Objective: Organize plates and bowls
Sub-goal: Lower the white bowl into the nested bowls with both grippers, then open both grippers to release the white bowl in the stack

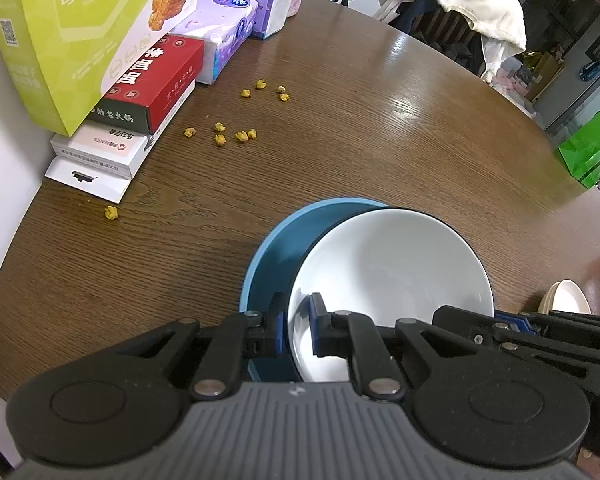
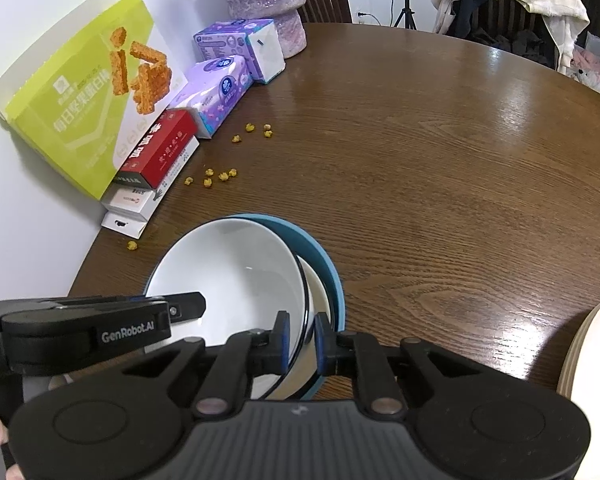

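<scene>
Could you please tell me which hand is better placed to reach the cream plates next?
Probably the right. The cream plates lie just past the right tool, while the left tool grips the opposite rim of the white bowl. Both are shut on that bowl, so release comes first.

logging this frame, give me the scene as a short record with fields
left gripper: shut on white bowl rim
right gripper: shut on the opposite rim of the white bowl
white bowl: tilted inside blue bowl
table: brown wood, yellow crumbs scattered
left edge: boxes, tissue packs
right edge: cream plates
</scene>
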A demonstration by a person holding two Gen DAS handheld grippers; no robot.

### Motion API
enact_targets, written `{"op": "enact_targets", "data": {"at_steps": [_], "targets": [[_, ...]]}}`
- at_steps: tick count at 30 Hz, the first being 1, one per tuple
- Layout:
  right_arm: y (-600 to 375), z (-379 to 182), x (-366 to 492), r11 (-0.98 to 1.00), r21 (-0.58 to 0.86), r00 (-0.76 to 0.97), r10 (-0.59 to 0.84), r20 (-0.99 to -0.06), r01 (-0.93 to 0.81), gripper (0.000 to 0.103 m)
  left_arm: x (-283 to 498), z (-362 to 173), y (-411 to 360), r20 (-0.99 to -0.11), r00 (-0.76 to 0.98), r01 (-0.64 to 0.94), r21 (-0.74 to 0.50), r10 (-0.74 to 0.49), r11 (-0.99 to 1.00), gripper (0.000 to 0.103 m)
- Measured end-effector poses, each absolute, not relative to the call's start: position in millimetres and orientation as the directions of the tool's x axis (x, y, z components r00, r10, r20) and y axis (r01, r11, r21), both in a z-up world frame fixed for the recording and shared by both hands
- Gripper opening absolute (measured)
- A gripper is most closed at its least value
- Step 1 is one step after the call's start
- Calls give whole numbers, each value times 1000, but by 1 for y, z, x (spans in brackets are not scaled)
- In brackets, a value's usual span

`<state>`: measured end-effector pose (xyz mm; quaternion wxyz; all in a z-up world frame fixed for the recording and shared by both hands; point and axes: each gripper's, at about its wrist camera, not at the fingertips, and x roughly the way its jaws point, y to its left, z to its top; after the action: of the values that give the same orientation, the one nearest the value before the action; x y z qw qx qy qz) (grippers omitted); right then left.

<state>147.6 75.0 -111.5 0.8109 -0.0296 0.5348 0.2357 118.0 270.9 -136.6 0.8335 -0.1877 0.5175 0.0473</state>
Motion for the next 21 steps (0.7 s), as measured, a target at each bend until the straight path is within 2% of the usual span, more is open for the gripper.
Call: {"op": "enact_targets", "data": {"at_steps": [21], "targets": [[95, -108, 136, 871, 9, 396, 232, -889, -490, 10, 121, -136, 262, -890, 450, -265, -219, -81, 939, 12]]}}
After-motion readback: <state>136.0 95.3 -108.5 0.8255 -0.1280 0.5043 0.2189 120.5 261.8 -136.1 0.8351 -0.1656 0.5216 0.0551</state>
